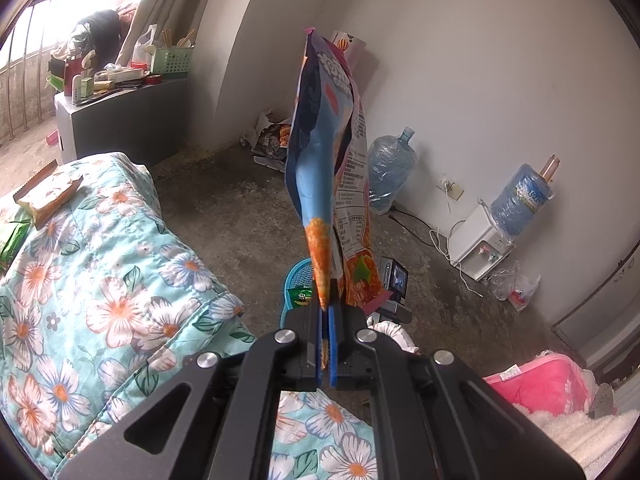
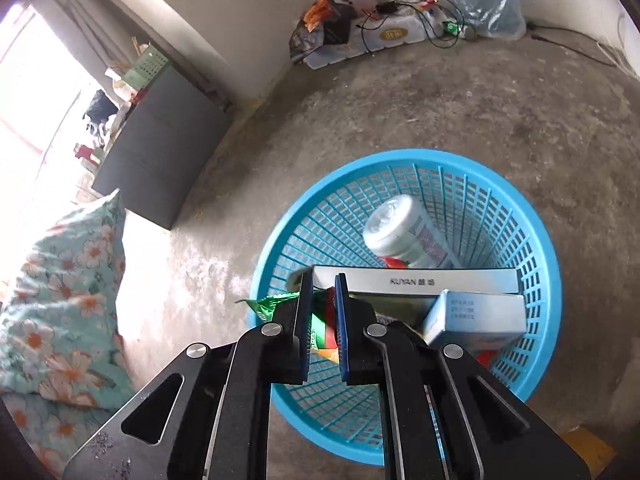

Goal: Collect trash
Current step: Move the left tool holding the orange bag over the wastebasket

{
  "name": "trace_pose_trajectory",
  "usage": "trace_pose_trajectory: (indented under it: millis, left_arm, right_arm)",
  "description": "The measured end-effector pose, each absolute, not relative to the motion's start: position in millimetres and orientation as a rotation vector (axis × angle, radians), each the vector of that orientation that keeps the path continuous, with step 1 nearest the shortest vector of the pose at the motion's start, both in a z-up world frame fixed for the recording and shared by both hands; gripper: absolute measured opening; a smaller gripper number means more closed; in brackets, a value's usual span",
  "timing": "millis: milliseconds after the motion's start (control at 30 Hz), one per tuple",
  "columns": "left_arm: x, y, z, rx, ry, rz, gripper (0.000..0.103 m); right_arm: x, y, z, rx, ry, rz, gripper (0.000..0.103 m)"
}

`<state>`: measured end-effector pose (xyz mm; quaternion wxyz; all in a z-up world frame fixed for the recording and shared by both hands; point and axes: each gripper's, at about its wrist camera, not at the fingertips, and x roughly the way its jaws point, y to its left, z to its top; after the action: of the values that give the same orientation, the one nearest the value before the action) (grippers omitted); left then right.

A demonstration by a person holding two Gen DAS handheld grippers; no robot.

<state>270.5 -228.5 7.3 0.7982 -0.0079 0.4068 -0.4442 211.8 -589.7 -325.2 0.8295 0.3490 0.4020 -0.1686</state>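
Observation:
My left gripper (image 1: pixel 326 308) is shut on the bottom edge of a tall blue and orange snack bag (image 1: pixel 320 152), which stands upright above the fingers. Behind it a blue mesh basket (image 1: pixel 298 276) sits on the floor with a green wrapper (image 1: pixel 301 295) at its rim. In the right wrist view the right gripper (image 2: pixel 324 280) hangs over the basket (image 2: pixel 400 160), jaws nearly together. The green wrapper (image 2: pixel 272 304) lies just under them and shows through the narrow gap. Also in the basket are a silver can (image 2: pixel 400 232), a long grey box (image 2: pixel 420 280) and a small pale blue box (image 2: pixel 476 312).
A bed with a floral quilt (image 1: pixel 100 280) fills the left and carries snack packets (image 1: pixel 48 196). A dark cabinet (image 1: pixel 120 120) stands by the window. Along the wall are water jugs (image 1: pixel 390 168), a white dispenser (image 1: pixel 480 244), loose cables and a litter pile (image 1: pixel 276 136). A pink cushion (image 1: pixel 540 380) lies lower right.

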Motion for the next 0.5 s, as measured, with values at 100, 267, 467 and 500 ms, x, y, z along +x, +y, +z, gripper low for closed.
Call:
trace_pose_trajectory:
  millis: [100, 267, 467, 500]
  left_arm:
    - [270.2, -238.5, 3.0, -0.008, 0.886, -0.967, 0.002]
    - [279.9, -263.5, -9.8, 0.009, 0.963, -0.989, 0.002]
    - [300.4, -309.6, -37.7, 0.03, 1.118, -1.019, 0.002]
    - [304.4, -319.9, -45.9, 0.017, 1.163, -1.031, 0.002]
  right_arm:
    - [211.5, -584.7, -342.1, 0.658, 0.948, -0.412, 0.012]
    - [179.8, -603.3, -315.6, 0.827, 0.782, -0.397, 0.042]
    - [106.6, -614.7, -258.8, 0.997, 0.485, -0.4, 0.047]
    - [94.9, -613.6, -252.9, 1.018, 0.454, -0.404, 0.047]
